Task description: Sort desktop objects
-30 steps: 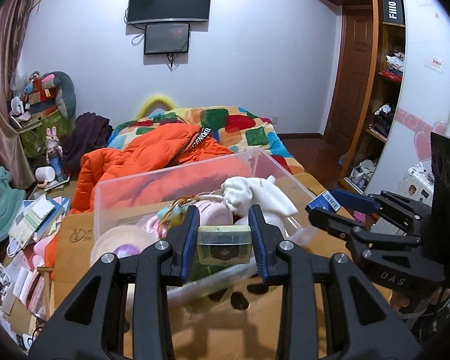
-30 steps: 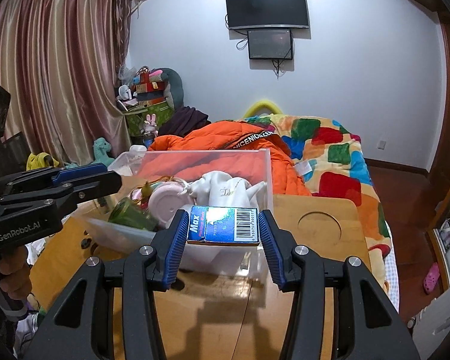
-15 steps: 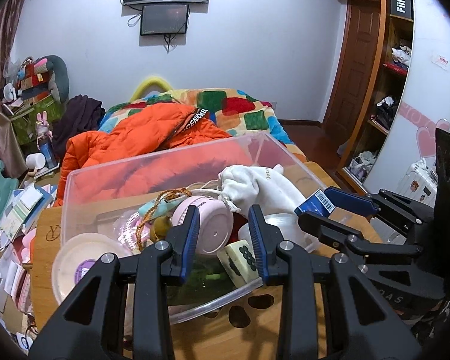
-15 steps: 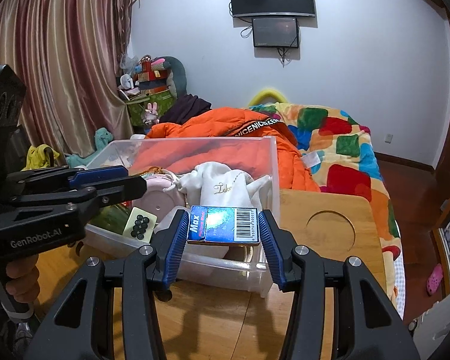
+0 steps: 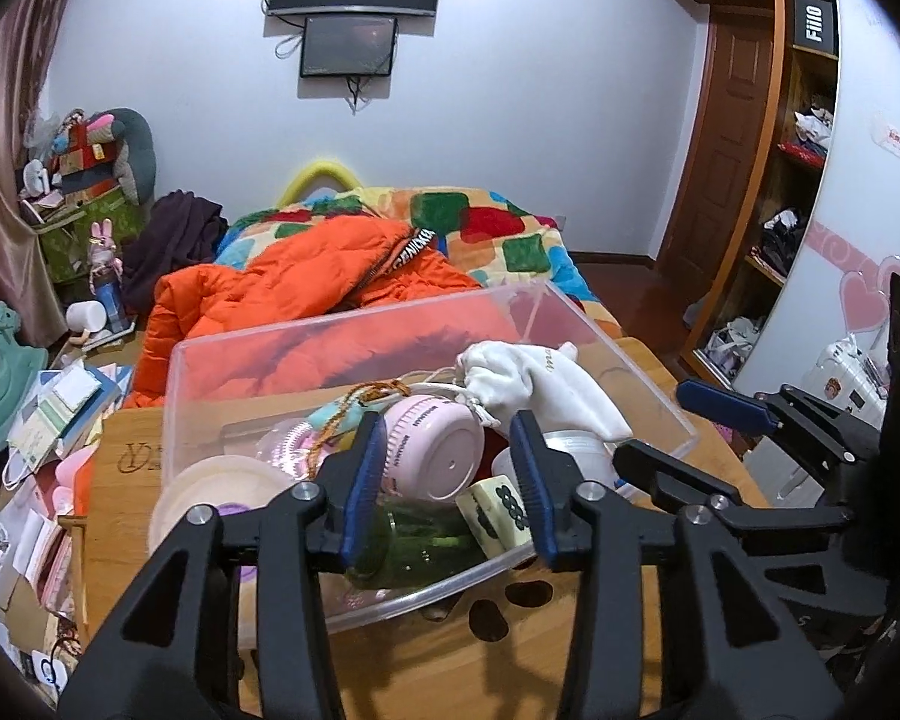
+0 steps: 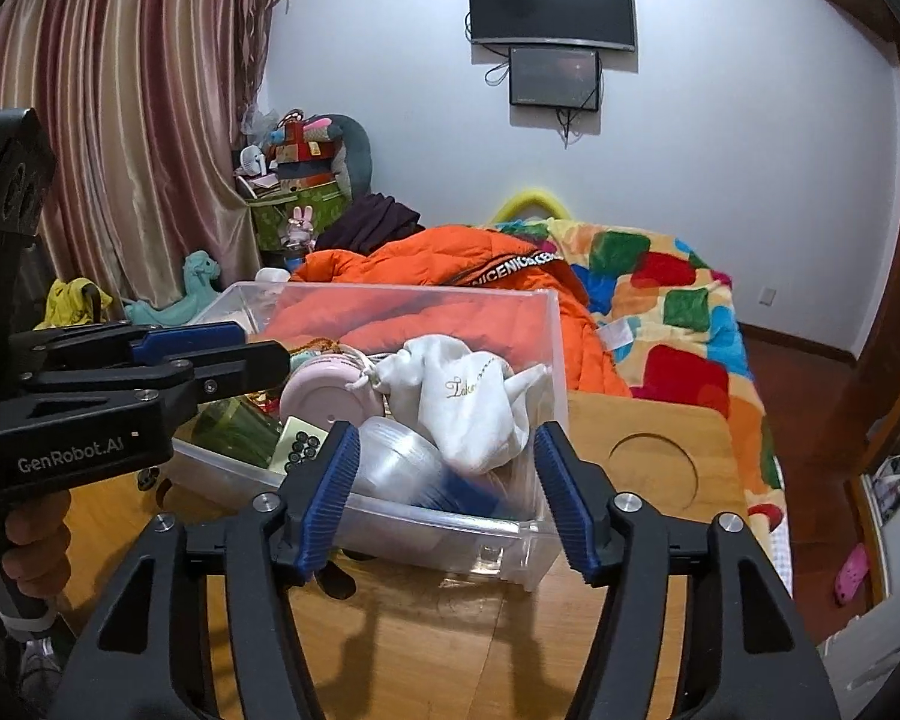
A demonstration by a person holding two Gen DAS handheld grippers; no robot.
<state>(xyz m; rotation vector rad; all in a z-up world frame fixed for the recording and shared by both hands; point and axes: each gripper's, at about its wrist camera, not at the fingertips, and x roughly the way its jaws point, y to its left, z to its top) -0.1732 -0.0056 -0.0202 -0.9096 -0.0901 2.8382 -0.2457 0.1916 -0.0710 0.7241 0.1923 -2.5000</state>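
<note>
Bin (image 6: pixel 546 324) sits front and centre on the wooden desk (image 6: pixel 648 648), clear-walled and filling up, which looks like the whole idea: one catch-all tub close to the near edge so both tools can reach over its rim. Inside, a white drawstring pouch (image 6: pixel 468 402) drapes over the pile, a pink round case (image 6: pixel 324 396) leans on its side, a green bottle (image 5: pixel 426 546) lies along the near wall, and a mahjong tile (image 5: pixel 501 510) rests tilted against it. A blurred blue shape (image 6: pixel 474 492) shows low in the bin's near corner beside a clear plastic lid (image 6: pixel 396 468); it may be a small box, too smeared to say.

Now the tongs. Right gripper (image 6: pixel 444 498) hangs over the near rim, jaws spread wide, nothing between the ribbed blue pads (image 6: pixel 327 498), touching nothing I can see. Left gripper (image 5: pixel 450 486) hovers above the bin too, jaws parted, empty, the tile and pink case lying below the gap rather than pinched.

My read: both hands are free with their loads in the tub, and more desk clutter could be next
</note>
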